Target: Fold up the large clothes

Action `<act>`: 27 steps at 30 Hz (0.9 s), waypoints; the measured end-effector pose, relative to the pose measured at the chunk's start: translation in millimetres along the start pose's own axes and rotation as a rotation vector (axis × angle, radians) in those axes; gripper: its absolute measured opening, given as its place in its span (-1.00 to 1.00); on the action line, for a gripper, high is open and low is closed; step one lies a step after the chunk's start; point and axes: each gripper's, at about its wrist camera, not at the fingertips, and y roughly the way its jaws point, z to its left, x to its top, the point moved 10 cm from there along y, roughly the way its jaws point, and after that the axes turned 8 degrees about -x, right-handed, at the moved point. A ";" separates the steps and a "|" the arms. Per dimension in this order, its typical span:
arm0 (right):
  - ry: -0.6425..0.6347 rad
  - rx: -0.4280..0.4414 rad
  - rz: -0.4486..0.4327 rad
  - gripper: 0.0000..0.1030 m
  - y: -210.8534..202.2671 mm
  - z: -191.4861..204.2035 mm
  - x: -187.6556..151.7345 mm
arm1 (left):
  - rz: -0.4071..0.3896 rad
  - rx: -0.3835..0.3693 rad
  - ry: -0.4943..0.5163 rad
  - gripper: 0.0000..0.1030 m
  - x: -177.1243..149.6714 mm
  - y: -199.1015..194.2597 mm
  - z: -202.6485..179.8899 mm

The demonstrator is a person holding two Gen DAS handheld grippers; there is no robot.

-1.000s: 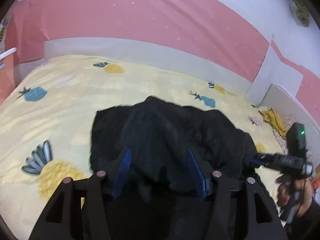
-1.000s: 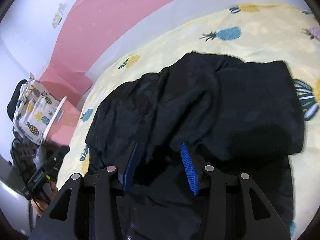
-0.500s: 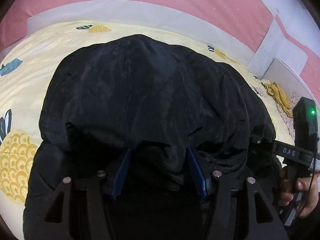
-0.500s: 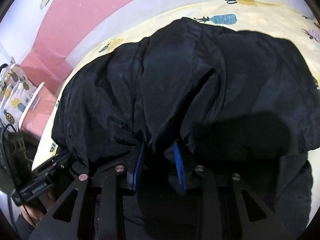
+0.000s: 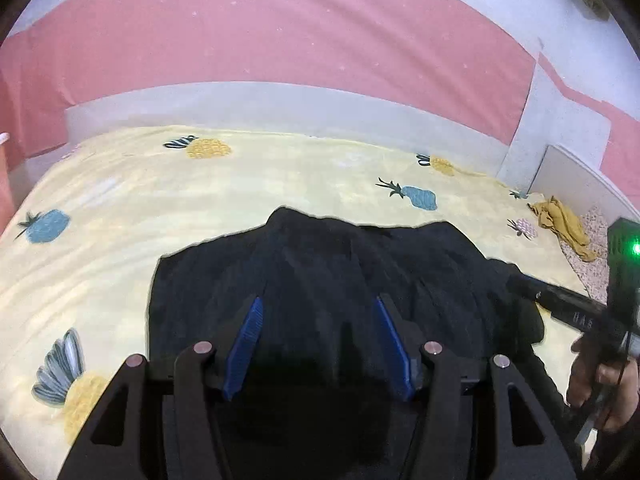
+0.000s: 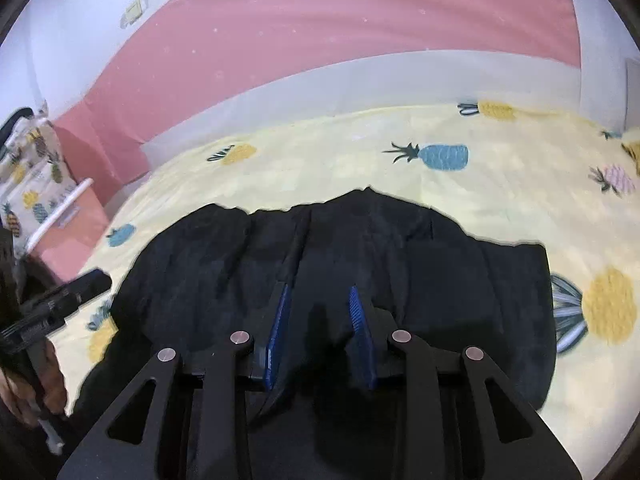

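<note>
- One pale yellow bedsheet printed with blue and yellow pineapples [image 5: 168, 200] [image 6: 500, 184] fills both views, with a pink wall covering [image 5: 280, 28] [image 6: 320, 32] beyond its far edge.
- One large black garment of thin, creased fabric [image 5: 340, 264] [image 6: 460, 280] lies bunched at the near side of the sheet, under both grippers.
- Left gripper [image 5: 318, 334]: blue pads stand fairly wide apart with black cloth between them; whether they pinch it cannot be told.
- Right gripper [image 6: 318, 328]: its jaws have just been closing and now stand narrow, with a fold of the garment between them; pad contact is unclear.
- Only the left view shows a crumpled mustard-yellow cloth [image 5: 560, 220] far right; only the right view shows a pineapple-print bag [image 6: 28, 176] at left.
</note>
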 end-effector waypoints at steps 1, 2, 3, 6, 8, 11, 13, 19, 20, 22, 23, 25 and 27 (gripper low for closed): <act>-0.012 -0.028 0.017 -0.38 13.8 -0.3 -0.6 | 0.012 0.045 0.004 0.15 0.2 12.1 8.9; -0.020 -0.055 0.034 -0.38 24.5 -3.9 -4.8 | 0.046 0.081 -0.003 0.15 -4.8 29.2 20.4; -0.026 -0.094 0.060 -0.38 38.3 -13.0 -11.7 | 0.083 0.089 -0.026 0.15 -13.8 44.2 30.6; -0.015 -0.083 0.101 -0.37 61.1 -22.2 -28.0 | 0.119 0.081 -0.065 0.12 -43.6 68.0 46.1; -0.013 -0.072 0.090 -0.37 67.4 -27.9 -37.5 | 0.101 0.092 -0.031 0.12 -50.9 69.6 44.7; -0.039 -0.092 0.077 -0.36 70.9 -29.2 -43.1 | 0.105 0.111 -0.010 0.11 -52.1 68.1 43.3; -0.021 -0.092 0.089 -0.36 66.6 -30.3 -39.7 | 0.115 0.106 -0.022 0.07 -49.1 61.9 43.0; -0.025 -0.020 -0.043 -0.33 -5.7 -2.8 -14.5 | 0.016 0.015 -0.018 0.04 -35.7 0.3 4.4; -0.037 0.012 -0.054 -0.33 -11.8 6.7 -14.0 | 0.015 -0.010 -0.016 0.04 -39.3 -4.2 -2.4; -0.075 0.085 -0.034 -0.33 -14.5 29.3 -22.3 | 0.046 -0.032 -0.014 0.04 -51.2 -1.7 -10.2; -0.106 0.103 -0.008 -0.33 -9.4 40.5 -32.1 | 0.067 -0.031 -0.006 0.04 -59.0 3.3 -12.2; -0.170 0.066 0.058 -0.33 12.0 50.4 -55.1 | 0.107 -0.016 0.006 0.04 -73.4 15.0 -13.9; -0.193 0.034 0.106 -0.33 29.5 49.8 -72.0 | 0.123 -0.002 0.010 0.06 -83.3 23.9 -12.8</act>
